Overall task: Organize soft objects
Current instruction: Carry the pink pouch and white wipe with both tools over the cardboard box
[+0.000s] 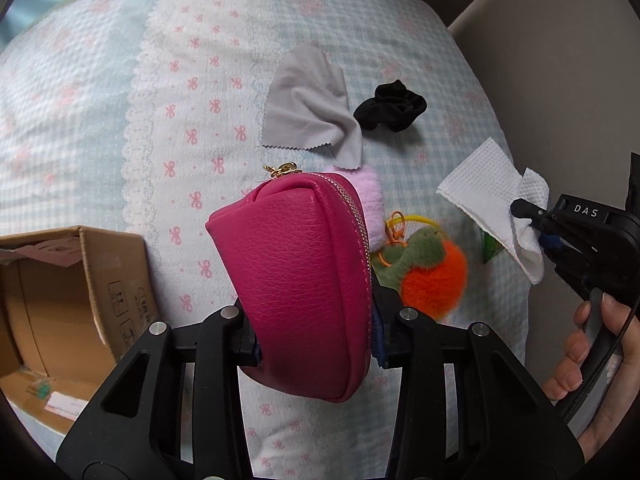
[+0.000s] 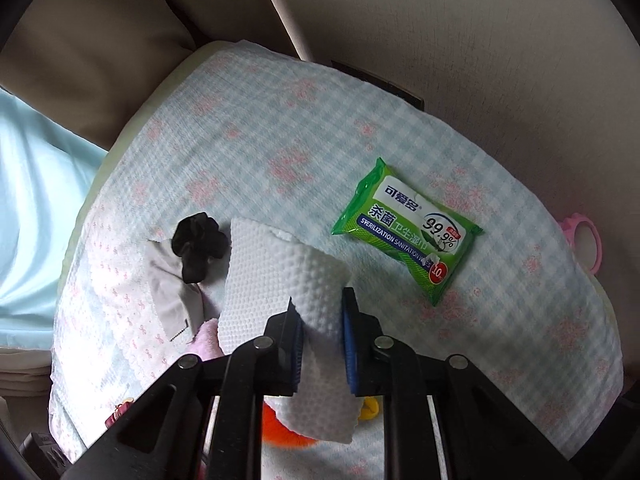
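My left gripper is shut on a magenta leather zip pouch and holds it above the bed cover. My right gripper is shut on a white embossed paper towel, lifted off the cover. In the left wrist view the right gripper shows at the right edge with the paper towel hanging from it and a hand on its handle. On the cover lie a grey cloth, a black scrunchie, a pale pink fluffy item and an orange and green plush keychain.
An open cardboard box stands at the left beside the bed. A green pack of wet wipes lies on the checked cover. A beige padded headboard rises behind it. A pink ring-shaped item sits at the right edge.
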`<state>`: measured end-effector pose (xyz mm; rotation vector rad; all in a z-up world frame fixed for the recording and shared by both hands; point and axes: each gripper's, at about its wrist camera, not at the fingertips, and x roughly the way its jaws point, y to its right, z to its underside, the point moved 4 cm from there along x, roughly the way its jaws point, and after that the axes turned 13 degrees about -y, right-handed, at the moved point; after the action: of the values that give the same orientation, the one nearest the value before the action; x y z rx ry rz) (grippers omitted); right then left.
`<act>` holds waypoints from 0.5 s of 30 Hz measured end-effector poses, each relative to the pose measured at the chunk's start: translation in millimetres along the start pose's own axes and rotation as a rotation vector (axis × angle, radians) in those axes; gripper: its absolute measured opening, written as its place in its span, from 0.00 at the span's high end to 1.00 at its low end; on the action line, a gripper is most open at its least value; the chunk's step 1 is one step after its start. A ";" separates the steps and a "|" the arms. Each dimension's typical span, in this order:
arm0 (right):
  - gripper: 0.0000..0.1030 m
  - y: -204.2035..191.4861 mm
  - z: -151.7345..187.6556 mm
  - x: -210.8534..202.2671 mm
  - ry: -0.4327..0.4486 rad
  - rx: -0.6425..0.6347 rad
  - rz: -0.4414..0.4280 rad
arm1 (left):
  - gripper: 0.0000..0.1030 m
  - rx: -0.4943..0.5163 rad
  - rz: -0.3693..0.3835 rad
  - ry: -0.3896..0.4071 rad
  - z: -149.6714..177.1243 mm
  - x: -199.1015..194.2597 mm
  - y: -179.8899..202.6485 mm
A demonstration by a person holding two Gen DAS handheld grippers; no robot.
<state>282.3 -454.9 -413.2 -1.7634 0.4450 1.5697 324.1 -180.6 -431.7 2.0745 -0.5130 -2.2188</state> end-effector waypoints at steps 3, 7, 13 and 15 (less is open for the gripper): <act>0.85 -12.5 13.5 -31.7 0.033 -0.039 -0.015 | 0.66 0.001 0.009 0.040 9.3 -23.1 7.5; 0.85 -24.1 37.9 -83.8 0.071 -0.102 -0.030 | 0.66 -0.006 0.010 0.105 25.3 -65.6 14.4; 0.85 -56.7 87.2 -151.9 0.122 -0.225 -0.057 | 0.66 -0.040 0.034 0.199 64.2 -139.7 4.4; 0.85 -72.6 105.1 -172.5 0.141 -0.279 -0.057 | 0.66 -0.042 0.035 0.223 79.9 -162.8 -3.9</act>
<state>222.7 -366.6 -226.8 -2.0883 0.2480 1.5313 261.6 -117.4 -273.5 2.2342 -0.4757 -1.9296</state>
